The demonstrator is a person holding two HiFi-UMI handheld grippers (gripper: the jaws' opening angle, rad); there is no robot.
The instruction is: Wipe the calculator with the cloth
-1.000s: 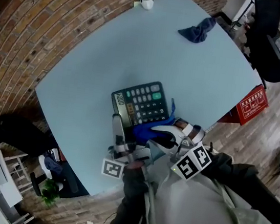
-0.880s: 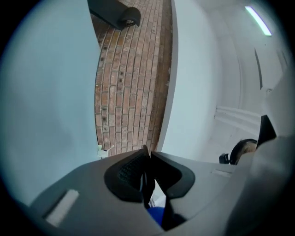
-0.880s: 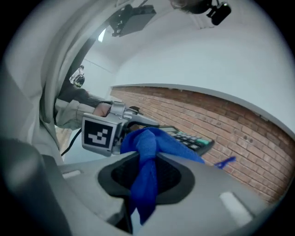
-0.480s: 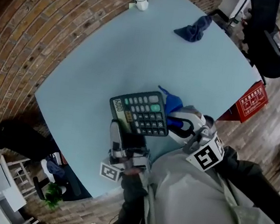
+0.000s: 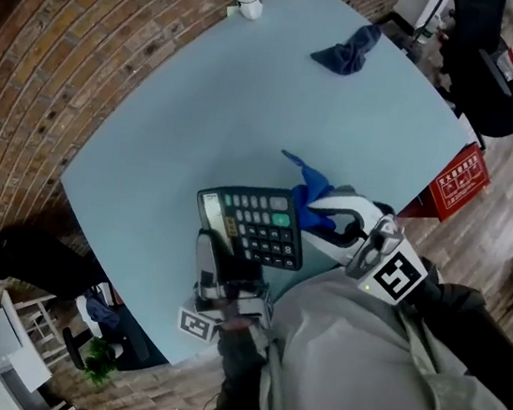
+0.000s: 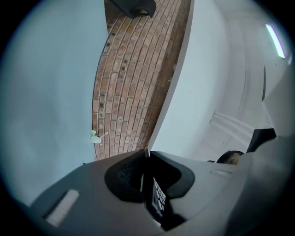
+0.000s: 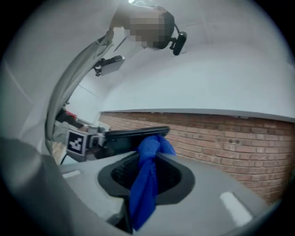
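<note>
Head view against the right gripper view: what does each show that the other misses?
Only the head view: the calculator keypad face, the table, and a mug and a dark cloth near the table's far edge. Only the right gripper view: the blue cloth pinched between the right tool jaws, and the calculator seen edge-on. Both: the calculator held by the left tool, with the blue cloth at its edge.

Pale blue counter (image 5: 203, 116): white cup (image 5: 250, 2) at the far corner; crumpled dark blue rag (image 5: 346, 49) near the far edge.
</note>
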